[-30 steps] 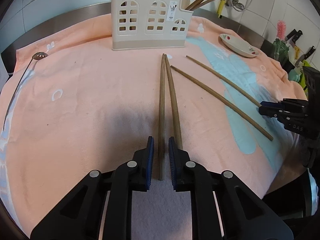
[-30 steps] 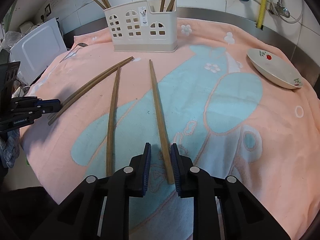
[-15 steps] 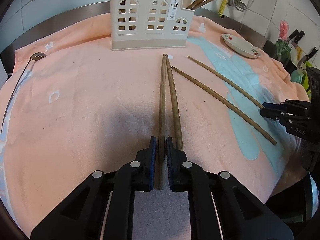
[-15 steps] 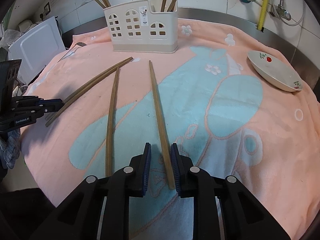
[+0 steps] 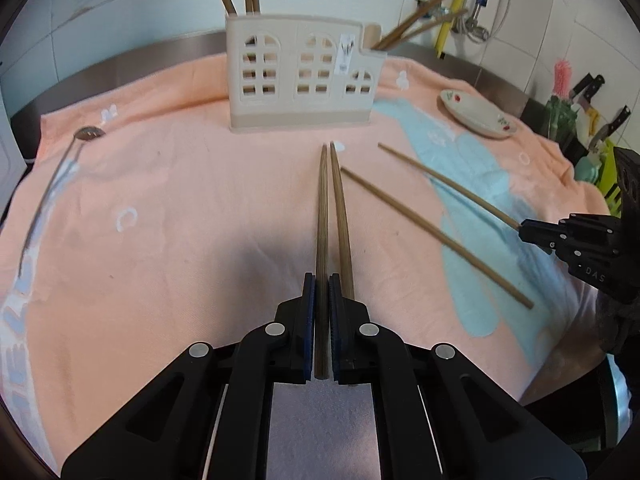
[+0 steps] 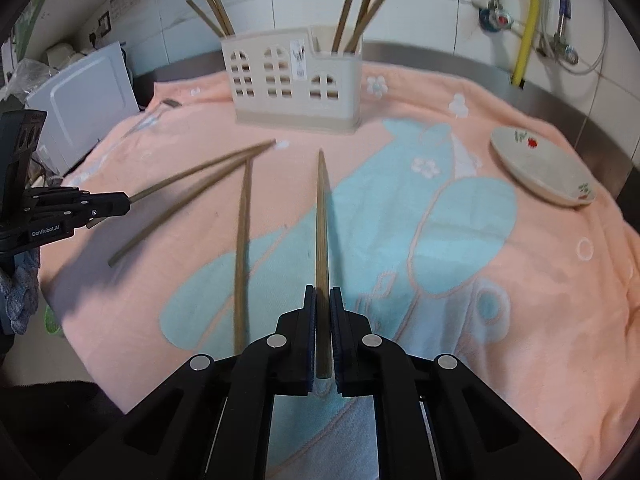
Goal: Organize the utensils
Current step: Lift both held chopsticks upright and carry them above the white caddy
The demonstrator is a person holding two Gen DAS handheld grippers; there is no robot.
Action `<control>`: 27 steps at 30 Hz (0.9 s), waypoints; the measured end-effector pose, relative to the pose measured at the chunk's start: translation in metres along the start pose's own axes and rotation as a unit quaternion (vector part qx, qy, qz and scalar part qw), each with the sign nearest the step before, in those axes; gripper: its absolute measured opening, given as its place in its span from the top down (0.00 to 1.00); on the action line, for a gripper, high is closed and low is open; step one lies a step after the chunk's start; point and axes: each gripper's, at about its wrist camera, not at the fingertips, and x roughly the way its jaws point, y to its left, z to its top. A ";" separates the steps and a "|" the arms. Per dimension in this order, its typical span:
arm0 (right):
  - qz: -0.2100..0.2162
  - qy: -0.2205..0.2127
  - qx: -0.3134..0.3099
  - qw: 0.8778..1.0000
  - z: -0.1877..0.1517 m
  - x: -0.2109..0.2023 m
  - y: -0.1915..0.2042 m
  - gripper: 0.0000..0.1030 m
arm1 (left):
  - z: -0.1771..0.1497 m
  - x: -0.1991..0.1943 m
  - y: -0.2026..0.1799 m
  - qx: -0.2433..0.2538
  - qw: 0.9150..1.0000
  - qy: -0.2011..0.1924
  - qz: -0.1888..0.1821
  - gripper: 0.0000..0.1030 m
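Observation:
My left gripper (image 5: 321, 278) is shut on the near end of a brown chopstick (image 5: 322, 208) that points at the cream utensil holder (image 5: 304, 76). A second chopstick (image 5: 343, 224) lies against it on the towel. My right gripper (image 6: 322, 289) is shut on another chopstick (image 6: 321, 216), with one more chopstick (image 6: 242, 248) lying loose to its left. Each gripper also shows in the other's view: the right gripper (image 5: 522, 226) at the right, the left gripper (image 6: 128, 202) at the left. The holder (image 6: 296, 84) has several chopsticks standing in it.
A pink and blue towel (image 5: 180, 200) covers the counter. A small flowered dish (image 6: 540, 164) sits at the right, a metal spoon (image 5: 86, 134) at the back left. Knives (image 5: 588, 84) stand beyond the right edge, and a white appliance (image 6: 80, 96) beyond the left.
Both pairs of jaws have closed onto their chopsticks. The right chopstick has swung from a slant into line with the jaws. Both views have tipped up slightly.

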 end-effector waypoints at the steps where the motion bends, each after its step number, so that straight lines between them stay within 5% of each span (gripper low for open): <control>1: -0.001 -0.005 -0.001 1.000 0.002 -0.004 0.001 0.93 | 0.003 -0.006 0.001 -0.003 1.000 -0.007 -0.003 0.95; 17: 0.003 -0.116 -0.018 0.993 0.069 -0.059 0.027 0.93 | 0.046 -0.048 -0.002 0.000 0.998 -0.063 -0.025 0.95; 27: 0.008 -0.133 -0.043 0.990 0.119 -0.073 0.044 0.93 | 0.069 -0.057 0.006 0.001 0.997 -0.077 -0.022 0.95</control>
